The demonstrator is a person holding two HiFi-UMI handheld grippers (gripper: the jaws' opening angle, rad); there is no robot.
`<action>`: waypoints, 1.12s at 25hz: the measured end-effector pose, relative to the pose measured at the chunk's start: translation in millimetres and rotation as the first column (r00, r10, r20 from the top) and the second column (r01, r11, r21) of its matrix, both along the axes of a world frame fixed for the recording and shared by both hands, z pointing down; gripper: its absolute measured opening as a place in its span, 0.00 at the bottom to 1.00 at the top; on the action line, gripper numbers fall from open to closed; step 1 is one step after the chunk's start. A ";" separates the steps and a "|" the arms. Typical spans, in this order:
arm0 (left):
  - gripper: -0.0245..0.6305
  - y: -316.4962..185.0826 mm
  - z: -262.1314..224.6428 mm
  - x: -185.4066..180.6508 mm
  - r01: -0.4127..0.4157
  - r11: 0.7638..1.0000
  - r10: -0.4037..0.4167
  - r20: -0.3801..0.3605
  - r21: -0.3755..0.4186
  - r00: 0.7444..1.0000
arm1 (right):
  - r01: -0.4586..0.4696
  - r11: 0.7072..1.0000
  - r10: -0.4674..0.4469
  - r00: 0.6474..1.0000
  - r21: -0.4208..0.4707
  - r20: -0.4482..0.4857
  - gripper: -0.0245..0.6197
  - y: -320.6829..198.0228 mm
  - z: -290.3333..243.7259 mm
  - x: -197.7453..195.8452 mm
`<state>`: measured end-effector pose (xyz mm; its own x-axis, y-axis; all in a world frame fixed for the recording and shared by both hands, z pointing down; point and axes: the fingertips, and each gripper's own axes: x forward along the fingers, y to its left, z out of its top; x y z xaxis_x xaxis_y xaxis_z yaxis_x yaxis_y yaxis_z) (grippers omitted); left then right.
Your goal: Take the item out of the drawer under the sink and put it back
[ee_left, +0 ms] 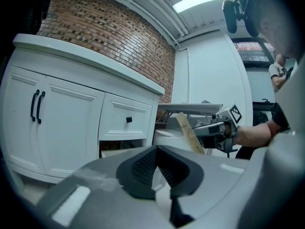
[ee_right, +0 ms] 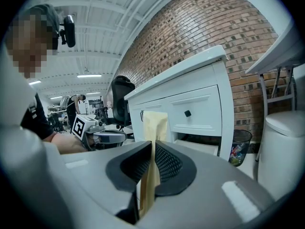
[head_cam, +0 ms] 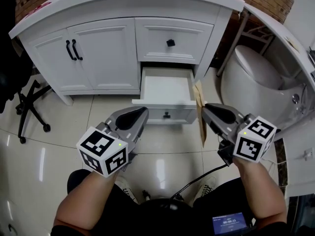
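Tan envelope (head_cam: 201, 119): clamped on edge, near-upright, in right gripper (head_cam: 207, 107) fingers, just right of open drawer (head_cam: 167, 88); left gripper (head_cam: 142, 111) fingers closed, empty.

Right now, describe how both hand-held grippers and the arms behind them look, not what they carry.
Both the left hand-held gripper and the right hand-held gripper are grey, wedge-shaped shells with black ribbed pads. Each carries a white cube printed with black square markers. A black cable trails from the right one. Forearms are bare.
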<state>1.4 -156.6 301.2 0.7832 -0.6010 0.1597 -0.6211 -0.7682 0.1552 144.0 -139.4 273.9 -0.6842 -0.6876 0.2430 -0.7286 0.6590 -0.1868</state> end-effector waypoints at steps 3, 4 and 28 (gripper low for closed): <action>0.05 -0.8 0.6 -1.1 0.003 1.000 -0.003 -0.004 -0.003 1.000 | -0.005 1.000 0.005 1.000 0.009 -0.003 0.08 -2.9 -3.2 -0.9; 0.05 -1.4 0.5 -1.5 0.005 1.000 -0.005 -0.005 -0.004 1.000 | -0.009 1.000 0.009 1.000 0.014 -0.005 0.08 -4.4 -4.8 -1.0; 0.05 -8.9 17.8 7.8 -0.025 0.999 0.026 0.006 -0.045 1.000 | 0.104 0.994 -0.089 0.926 0.022 -0.367 0.08 -154.4 3.6 -53.2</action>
<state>9.2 -165.5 319.0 0.7971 -0.5729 0.1910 -0.6024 -0.7763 0.1857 90.7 -293.8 277.4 -0.6167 -0.6374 0.4620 -0.6741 0.7307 0.1083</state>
